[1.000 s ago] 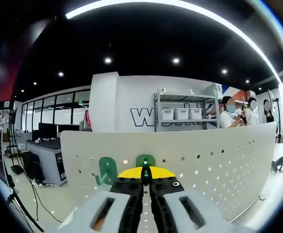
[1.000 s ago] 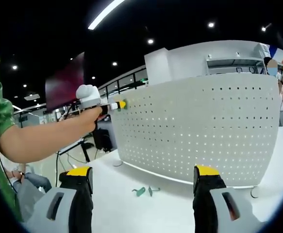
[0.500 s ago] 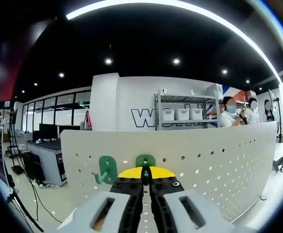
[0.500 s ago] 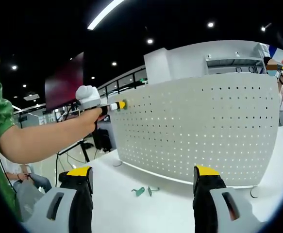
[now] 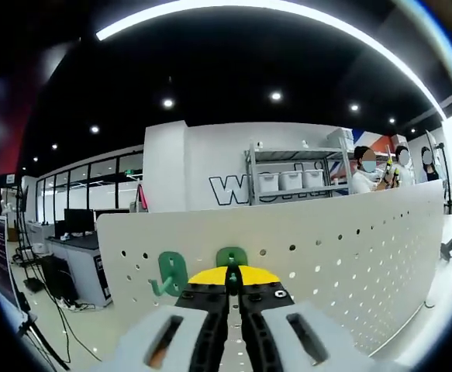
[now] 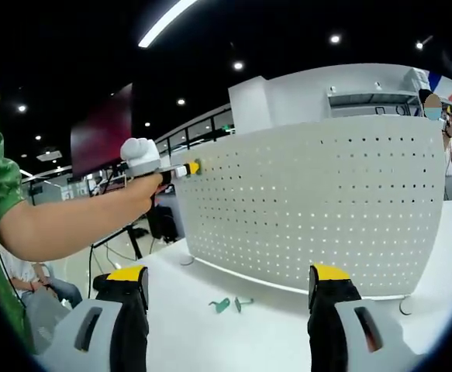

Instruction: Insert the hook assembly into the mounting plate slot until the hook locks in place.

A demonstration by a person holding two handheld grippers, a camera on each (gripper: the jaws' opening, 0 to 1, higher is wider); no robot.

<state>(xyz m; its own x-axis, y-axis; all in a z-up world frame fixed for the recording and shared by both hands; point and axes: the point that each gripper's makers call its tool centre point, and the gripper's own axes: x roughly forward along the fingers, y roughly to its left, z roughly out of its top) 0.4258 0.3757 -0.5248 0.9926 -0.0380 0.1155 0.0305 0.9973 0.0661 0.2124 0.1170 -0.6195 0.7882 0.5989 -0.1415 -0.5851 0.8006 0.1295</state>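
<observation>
Pinching a green hook (image 5: 231,257) at lower centre of the left gripper view, the left tool (image 5: 231,288) had its jaws closed almost together on the piece and held it against the face of the white perforated panel (image 5: 350,256), near that panel's top edge. A second green hook (image 5: 170,271) sat on the panel just to its left. The hook looked like small moulded plastic: light, stiff, probably smooth enough to twist in a narrow pinch, so a hold low on its flat body, leaving the back free, seemed wisest. In the right gripper view the left tool (image 6: 181,168) appeared at upper left, at the end of a bare forearm (image 6: 70,221), its yellow tip touching the panel's upper left corner (image 6: 210,155). The right tool (image 6: 229,306) hung with its jaws wide apart and nothing between them, above the white bench (image 6: 194,333), where two more green hooks (image 6: 230,304) lay near the panel's foot. The panel curved and stood upright on the bench, with open room in front of it; being thin, it might flex or rock under a hard push. Whether the held hook had locked could not be told.
</observation>
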